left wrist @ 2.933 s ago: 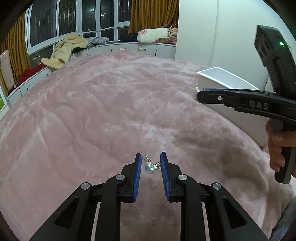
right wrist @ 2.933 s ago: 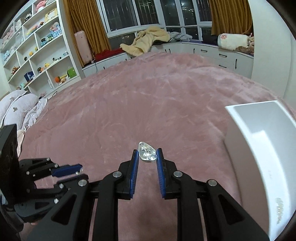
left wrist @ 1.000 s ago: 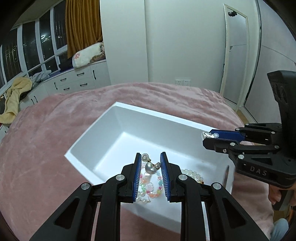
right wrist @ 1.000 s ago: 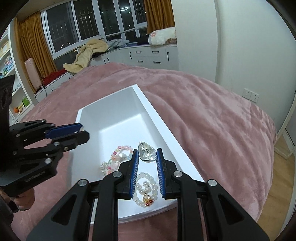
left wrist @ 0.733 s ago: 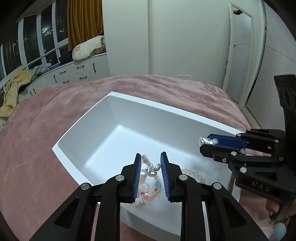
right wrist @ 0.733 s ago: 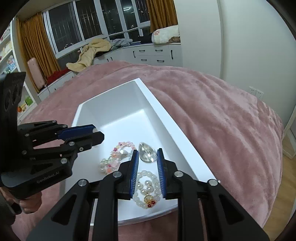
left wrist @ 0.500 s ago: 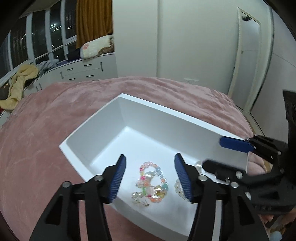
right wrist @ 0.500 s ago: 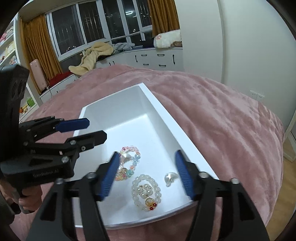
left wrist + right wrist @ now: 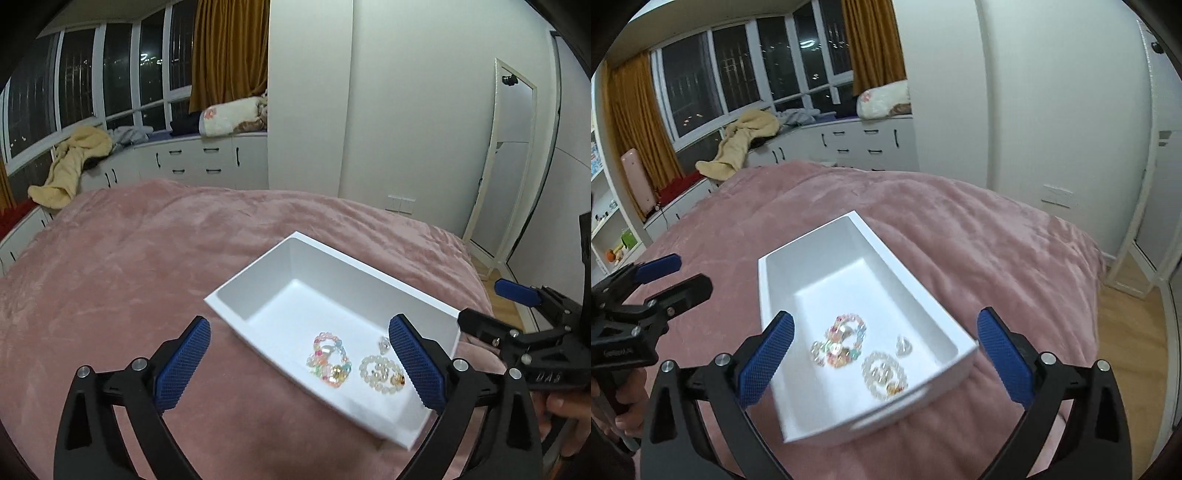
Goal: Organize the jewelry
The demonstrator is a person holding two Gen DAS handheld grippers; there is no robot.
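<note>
Jewelry resting inside a white rectangular plastic bin [image 9: 280, 266] on a pink plush blanket [image 9: 122, 258] spread over a bed, both claws above it with jaws opening wide and nothing between the blue pads

Left gripper [image 9: 299, 363], seen from its own camera: blue textured pads spread far apart, one over blanket at 8 o'clock of the bin, the other over the bin's near right end. Bin's near end holding a multicoloured pastel bead bracelet [image 9: 328, 360], a cream pearl bracelet with an amber charm [image 9: 382, 373] just at its 3 o'clock, and a small silvery pearl earring [image 9: 384, 343] at 12 o'clock of the pearl bracelet. Far end of the bin bare

Right gripper [image 9: 884, 360], from its own camera: pads equally wide, straddling the bin's near end over the same three pieces. Left claw's black frame visible at 9 o'clock, gripped by a hand [image 9: 626, 404]

Background: white drawer cabinets [image 9: 207, 162] under dark windows, a yellow blanket [image 9: 70, 162] heaped on the window seat, mustard curtains [image 9: 229, 51]
</note>
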